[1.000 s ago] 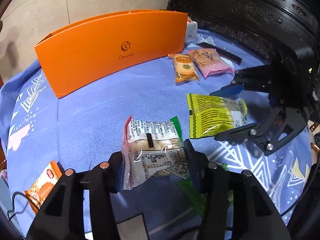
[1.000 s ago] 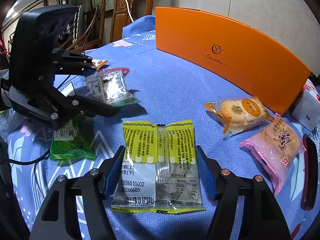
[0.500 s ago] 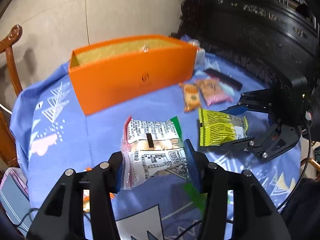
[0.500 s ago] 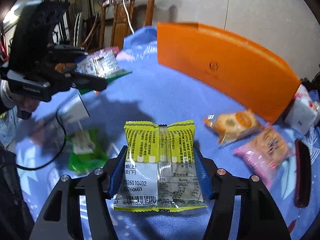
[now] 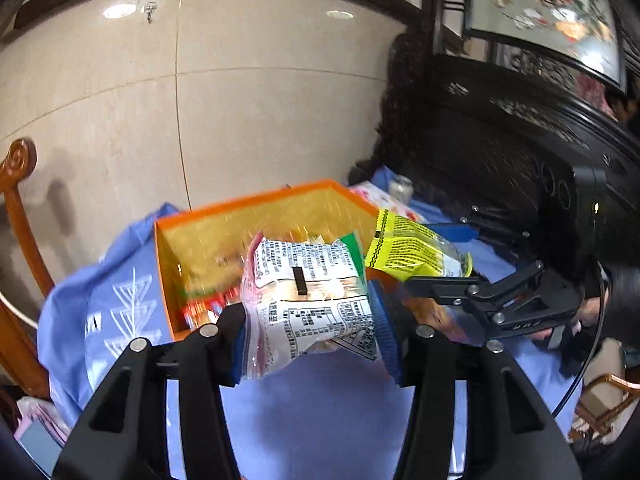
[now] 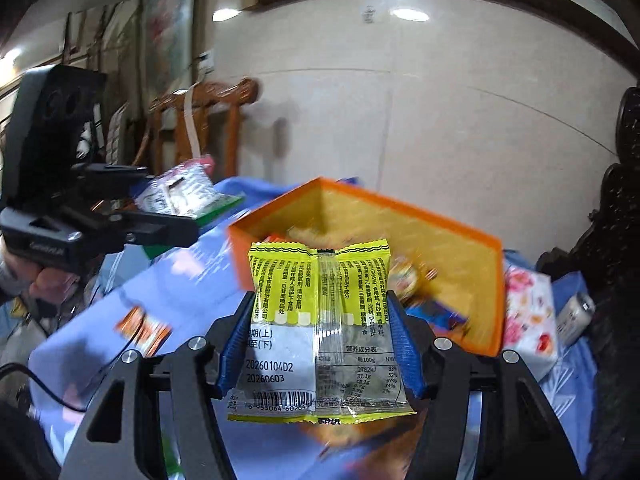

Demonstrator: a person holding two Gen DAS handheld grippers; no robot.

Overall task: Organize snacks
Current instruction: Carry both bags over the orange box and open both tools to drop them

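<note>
Holding one packet apiece above the blue cloth, short of the orange box: left gripper clamps the clear packet, right gripper the yellow packet. Both look light, crinkly, slippery; side-edge grips suit them.

Home dining room: carved wooden chair, clothed table.

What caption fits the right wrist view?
Right gripper holds a yellow snack packet before the open orange box.
</note>
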